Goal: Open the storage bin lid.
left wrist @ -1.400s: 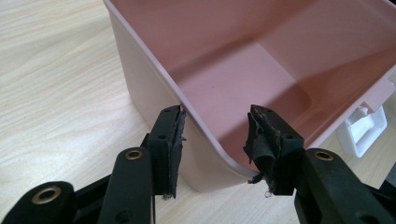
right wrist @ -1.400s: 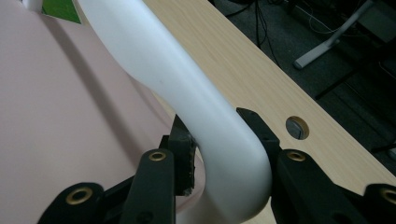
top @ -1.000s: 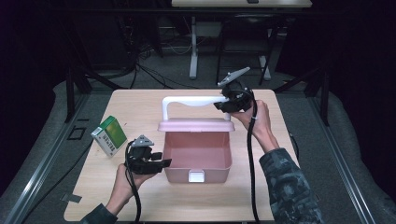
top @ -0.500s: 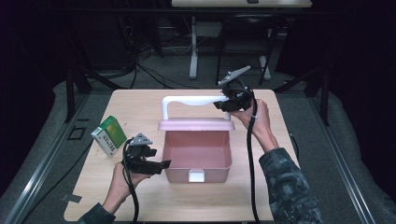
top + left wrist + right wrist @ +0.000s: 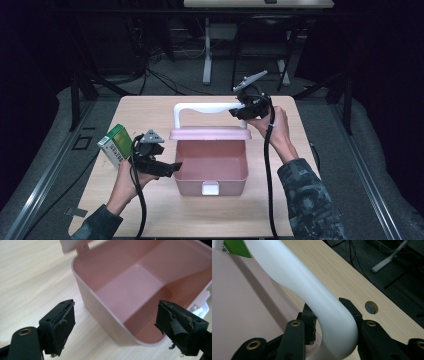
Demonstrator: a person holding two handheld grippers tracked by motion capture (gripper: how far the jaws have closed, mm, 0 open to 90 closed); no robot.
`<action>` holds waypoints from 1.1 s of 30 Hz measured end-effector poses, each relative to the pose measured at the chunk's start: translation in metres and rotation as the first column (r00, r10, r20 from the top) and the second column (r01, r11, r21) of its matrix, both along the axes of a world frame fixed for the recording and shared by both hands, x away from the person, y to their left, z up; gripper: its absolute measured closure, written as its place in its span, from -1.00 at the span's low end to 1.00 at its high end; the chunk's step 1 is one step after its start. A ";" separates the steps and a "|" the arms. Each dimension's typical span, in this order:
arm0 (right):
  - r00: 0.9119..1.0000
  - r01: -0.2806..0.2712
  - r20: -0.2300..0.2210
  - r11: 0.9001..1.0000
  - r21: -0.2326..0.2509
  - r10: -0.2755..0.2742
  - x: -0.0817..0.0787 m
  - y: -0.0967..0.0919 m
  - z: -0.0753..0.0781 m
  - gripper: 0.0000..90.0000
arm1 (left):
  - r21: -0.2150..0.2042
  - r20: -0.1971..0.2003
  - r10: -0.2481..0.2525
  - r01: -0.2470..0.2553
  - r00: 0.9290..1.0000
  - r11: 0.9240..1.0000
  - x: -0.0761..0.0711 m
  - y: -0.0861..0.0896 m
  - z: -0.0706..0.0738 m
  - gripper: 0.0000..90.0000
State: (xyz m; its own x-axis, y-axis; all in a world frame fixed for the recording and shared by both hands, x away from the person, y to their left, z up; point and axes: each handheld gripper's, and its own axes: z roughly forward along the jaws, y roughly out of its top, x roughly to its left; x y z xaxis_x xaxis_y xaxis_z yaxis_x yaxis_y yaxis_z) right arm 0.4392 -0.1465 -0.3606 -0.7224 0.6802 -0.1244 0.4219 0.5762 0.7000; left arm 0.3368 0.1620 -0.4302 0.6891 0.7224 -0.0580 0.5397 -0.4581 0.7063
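Right gripper (image 5: 243,109) clamped on white handle (image 5: 205,107); left gripper (image 5: 172,167) just opened, empty, beside pink box (image 5: 212,181).

- One pink box (image 5: 211,167), open, with one lid (image 5: 210,133) raised behind it;
- one white handle (image 5: 200,108) on that lid;
- one green-and-white carton (image 5: 114,144);
- two grippers, left gripper (image 5: 167,168) and right gripper (image 5: 239,109);
- one wooden table (image 5: 200,215).

A green and white carton (image 5: 115,144) lies on the counter (image 5: 210,215) just left of the left hand-held gripper (image 5: 167,169); cables (image 5: 165,82) trail over the floor beyond.
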 end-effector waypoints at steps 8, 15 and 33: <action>1.000 0.004 -0.001 1.000 0.001 -0.004 0.000 0.000 0.000 0.52 | 0.023 0.075 0.007 -0.009 0.997 1.000 0.010 -0.006 0.027 -0.51; 1.000 0.009 -0.002 1.000 0.002 -0.009 0.001 -0.001 -0.001 0.52 | 0.047 0.124 -0.009 0.003 0.992 0.999 0.013 -0.013 0.042 -0.24; 1.000 0.021 -0.011 1.000 -0.001 -0.021 0.005 0.000 0.001 0.51 | 0.121 0.233 -0.034 0.005 0.972 0.993 0.014 -0.025 0.054 0.23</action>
